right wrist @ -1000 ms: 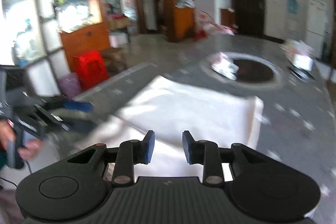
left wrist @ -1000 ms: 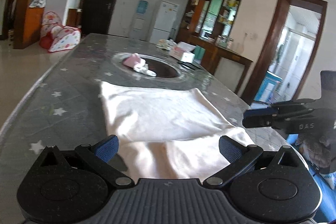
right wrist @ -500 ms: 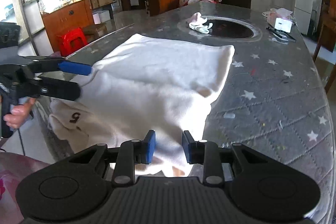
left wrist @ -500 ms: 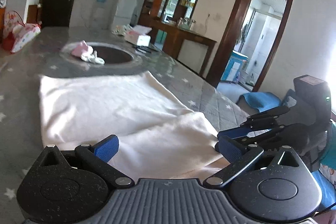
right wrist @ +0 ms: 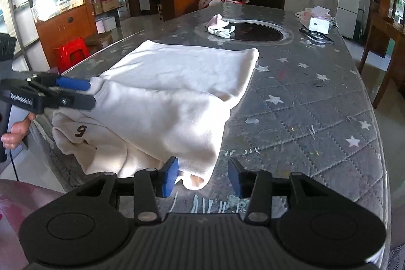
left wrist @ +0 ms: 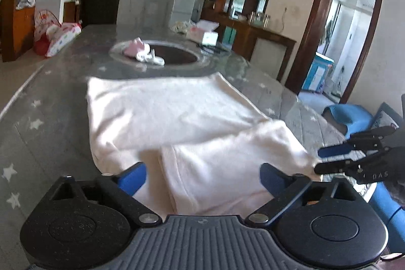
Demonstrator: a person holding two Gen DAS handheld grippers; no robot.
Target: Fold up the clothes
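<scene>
- A cream-white garment [right wrist: 177, 82] is laid on the grey star-quilted table [right wrist: 303, 98], near the close end; the far half lies flat, and the near half is doubled back over it in loose, puffy layers.
- A dark "5" mark [right wrist: 81, 130] is seen on a lower layer, at the table edge on the left of the right wrist view.
- Left gripper [left wrist: 202, 175]: jaws are spread wide, with the blue pads [left wrist: 133, 177] standing at either side of the folded-over layer. The cloth lies between them but is not pinched in the left wrist view.
- In the right wrist view the left gripper [right wrist: 87, 92] is seen side-on, its tips right at the garment's left corner; whether cloth is caught there cannot be told.
- Right gripper [right wrist: 202, 180]: jaws are parted moderately. A hanging corner of the garment sits just beside the left pad [right wrist: 170, 176]; nothing is clamped.
- In the left wrist view the right gripper [left wrist: 321, 160] is seen at the garment's right tip, fingers slightly apart, close to or touching the cloth.
- A hand [right wrist: 15, 130] is seen on the left gripper's handle.
- Farther along the table: a dark round inset [right wrist: 255, 30] with a small pink-and-white cloth bundle [right wrist: 219, 25] at its rim, and a white box [right wrist: 318, 24] near the far right edge.
</scene>
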